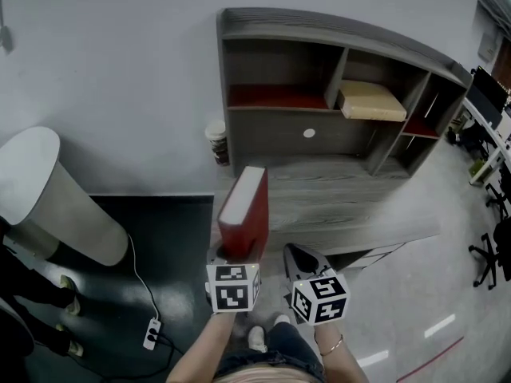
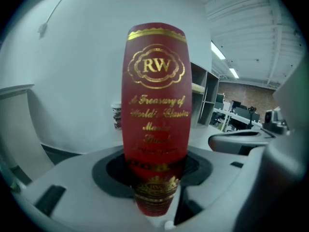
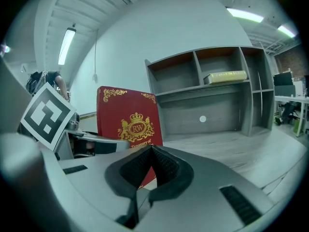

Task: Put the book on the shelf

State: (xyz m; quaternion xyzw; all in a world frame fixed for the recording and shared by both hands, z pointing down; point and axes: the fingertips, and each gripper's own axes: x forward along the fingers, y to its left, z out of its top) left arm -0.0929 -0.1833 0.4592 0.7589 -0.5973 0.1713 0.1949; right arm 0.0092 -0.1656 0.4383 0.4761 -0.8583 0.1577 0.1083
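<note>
A red hardback book (image 1: pixel 246 214) with gold lettering stands upright in front of me, spine toward my left gripper (image 1: pixel 237 255), which is shut on its lower end. In the left gripper view the spine (image 2: pixel 155 105) rises from between the jaws and fills the middle. My right gripper (image 1: pixel 300 257) sits just right of the book, shut with nothing in it; in its own view the dark pads (image 3: pixel 166 166) meet and the book's cover (image 3: pixel 128 124) stands behind them. The grey wooden shelf (image 1: pixel 319 130) rises at the back of the desk (image 1: pixel 343 206), beyond the book.
A pale yellow book (image 1: pixel 371 100) lies flat in the shelf's upper middle compartment. A paper cup (image 1: pixel 217 140) stands at the shelf's left end. A white rounded unit (image 1: pixel 56 198) and a power strip (image 1: pixel 152 333) are on the left, office chairs (image 1: pixel 491 254) on the right.
</note>
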